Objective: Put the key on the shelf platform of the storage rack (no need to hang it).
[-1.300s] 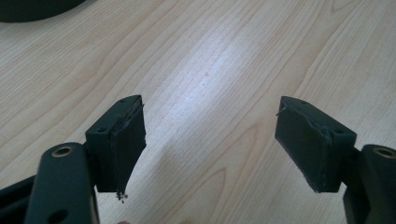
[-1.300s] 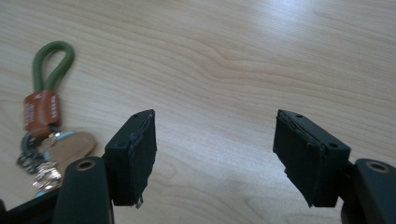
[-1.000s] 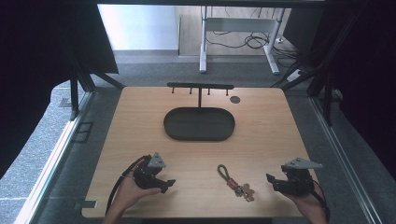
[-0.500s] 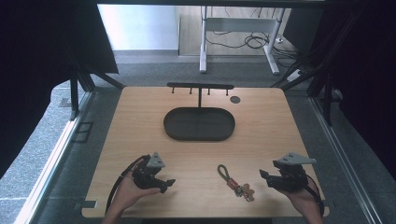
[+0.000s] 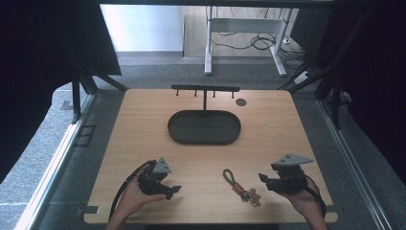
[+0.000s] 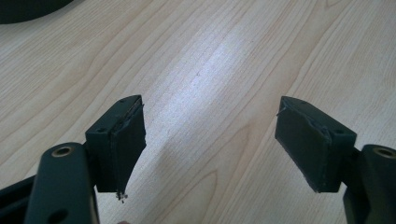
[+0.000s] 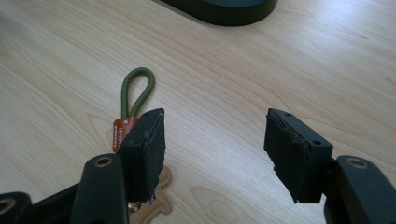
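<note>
Right hand-held gripper point(image 5: 266, 179), jaws closing but empty, sat nearer the green cord-loop keychain point(image 5: 241, 187) lying leftward, long axis toward the worktop's point(image 5: 143, 124) far-left.

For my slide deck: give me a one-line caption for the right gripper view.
Right gripper, jaws apart with nothing between them, beside a green-looped keychain on the wooden table.
</note>
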